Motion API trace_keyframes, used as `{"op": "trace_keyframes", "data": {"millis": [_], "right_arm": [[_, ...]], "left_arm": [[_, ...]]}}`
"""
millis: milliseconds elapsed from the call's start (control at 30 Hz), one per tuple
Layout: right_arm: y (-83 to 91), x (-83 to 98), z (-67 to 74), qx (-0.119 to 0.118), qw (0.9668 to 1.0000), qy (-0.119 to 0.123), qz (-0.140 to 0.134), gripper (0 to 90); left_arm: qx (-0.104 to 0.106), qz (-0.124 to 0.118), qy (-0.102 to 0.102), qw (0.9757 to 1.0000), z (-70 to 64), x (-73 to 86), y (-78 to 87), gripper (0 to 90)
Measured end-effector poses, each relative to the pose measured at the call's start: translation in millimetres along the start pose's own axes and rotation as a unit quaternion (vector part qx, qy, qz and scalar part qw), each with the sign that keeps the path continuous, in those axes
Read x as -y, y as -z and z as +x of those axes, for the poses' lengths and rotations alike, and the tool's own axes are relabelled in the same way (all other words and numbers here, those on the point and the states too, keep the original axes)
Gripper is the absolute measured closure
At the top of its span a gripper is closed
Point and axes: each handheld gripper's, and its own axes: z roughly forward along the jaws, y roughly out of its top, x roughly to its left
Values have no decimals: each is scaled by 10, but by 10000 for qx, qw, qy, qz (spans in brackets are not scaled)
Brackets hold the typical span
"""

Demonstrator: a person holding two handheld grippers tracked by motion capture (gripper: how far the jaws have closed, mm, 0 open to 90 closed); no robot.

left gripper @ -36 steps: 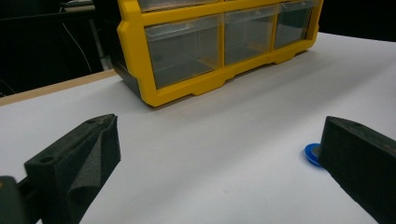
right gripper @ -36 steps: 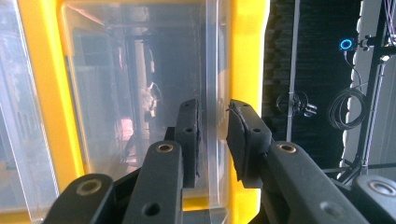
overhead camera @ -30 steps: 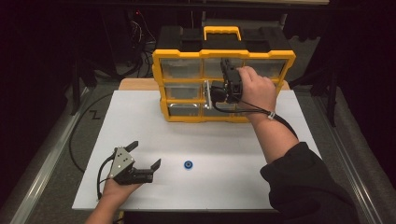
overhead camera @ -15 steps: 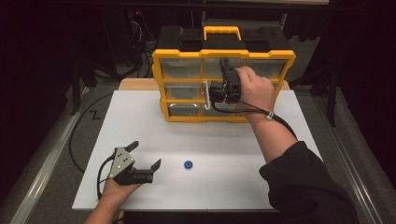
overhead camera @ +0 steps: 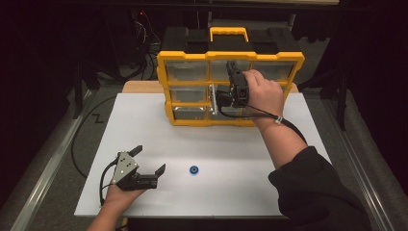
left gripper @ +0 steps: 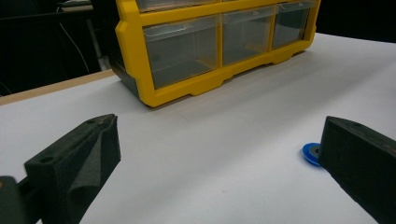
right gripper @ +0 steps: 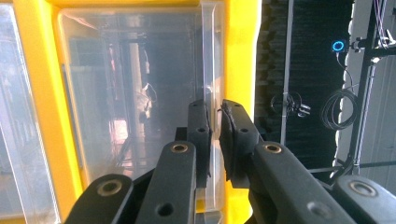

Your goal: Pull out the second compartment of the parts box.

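Drawers of clear plastic fill a yellow organizer [overhead camera: 231,89] that stands upright at the far side of the white counter [overhead camera: 240,159], with a black top and a yellow carrying handle [overhead camera: 229,32] above it. In the high view the right hand-held gripper [overhead camera: 230,91] is held up against the front of the organizer at the middle column, the person's right hand [overhead camera: 262,94] wrapped around its body and a black cable trailing back along the forearm. The right gripper view looks along its two black jaws, which are nearly pressed together and have just been closing, pinching the thin clear lip of a drawer [right gripper: 140,107] between their pads; the yellow frame of the organizer runs on either side of that drawer.

The left hand-held gripper [overhead camera: 150,161] rests low over the near left part of the counter, well apart from the organizer, held by the person's left hand [overhead camera: 122,192]. Its jaws stand spread wide with nothing between them; in the left gripper view bare white counter lies in the gap.

A small blue ring [overhead camera: 194,170] lies flat on the counter just to the right of the left hand-held gripper, near its right jaw but apart from it. In the left gripper view it peeks out beside that jaw.
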Motion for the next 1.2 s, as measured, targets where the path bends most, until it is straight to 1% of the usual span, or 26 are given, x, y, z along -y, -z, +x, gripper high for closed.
{"op": "trace_keyframes", "data": {"millis": [333, 633, 900, 1033, 1067, 1100, 1133, 1200], "right_arm": [[35, -1, -7, -14, 10000, -1, -8, 848], [84, -9, -24, -65, 10000, 5, 39, 842], [107, -7, -40, -98, 10000, 12, -1, 830], [107, -3, -58, -139, 9999, -16, -20, 794], [108, -1, -59, -153, 9999, -56, -26, 788], [108, 4, -69, -189, 9998, -47, -21, 765], [108, 4, -69, -189, 9998, -47, -21, 765], [109, 12, -86, -264, 9996, -50, 31, 737]], "left_arm": [[2, -1, 6, 10000, 1, 0, 0, 0], [-10, -5, -8, 10000, -1, -3, 3, 0], [-12, -12, -5, 10000, -2, -4, 3, 0], [-9, -8, -10, 10000, -4, -3, 1, 0], [-8, -11, -12, 10000, -4, -3, 2, 0], [-9, -17, -11, 10000, -5, -4, 2, 0], [-7, -17, -14, 10000, -4, -4, 4, 0], [-16, -24, -11, 10000, -2, -5, 4, 0]]}}
